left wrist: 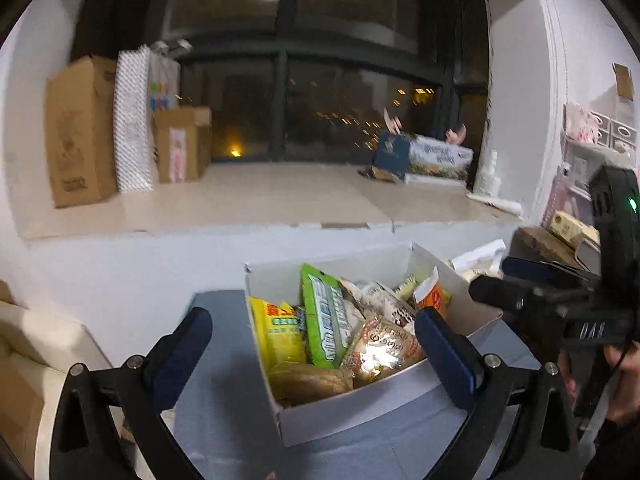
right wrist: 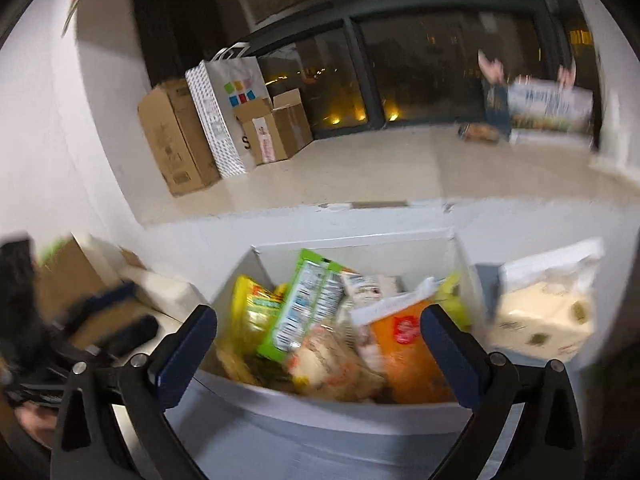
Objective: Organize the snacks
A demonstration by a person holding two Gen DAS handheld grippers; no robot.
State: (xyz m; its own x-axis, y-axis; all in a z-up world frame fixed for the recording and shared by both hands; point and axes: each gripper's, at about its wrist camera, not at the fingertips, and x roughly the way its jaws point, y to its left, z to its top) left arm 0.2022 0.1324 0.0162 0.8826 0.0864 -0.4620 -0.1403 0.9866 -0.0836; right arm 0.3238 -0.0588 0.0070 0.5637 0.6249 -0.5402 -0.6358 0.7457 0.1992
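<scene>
A white open box (left wrist: 362, 406) full of snack packets stands on a grey-blue surface below a window ledge. In it are a green packet (left wrist: 324, 320), a yellow packet (left wrist: 278, 332), an orange packet (left wrist: 434, 296) and a shiny red-patterned packet (left wrist: 380, 350). My left gripper (left wrist: 316, 340) is open and empty, just before the box's near edge. The right wrist view shows the same box (right wrist: 320, 410), green packet (right wrist: 308, 308) and orange packet (right wrist: 400, 344). My right gripper (right wrist: 318, 338) is open and empty above the box's near edge; it also shows at the right of the left wrist view (left wrist: 532, 284).
Cardboard boxes (left wrist: 80, 132) and a paper bag (right wrist: 224, 108) stand on the ledge at the left. A flat printed box (left wrist: 438, 156) lies at the ledge's right. A tissue pack (right wrist: 542, 320) sits right of the snack box. A white cabinet (left wrist: 48, 356) is at the left.
</scene>
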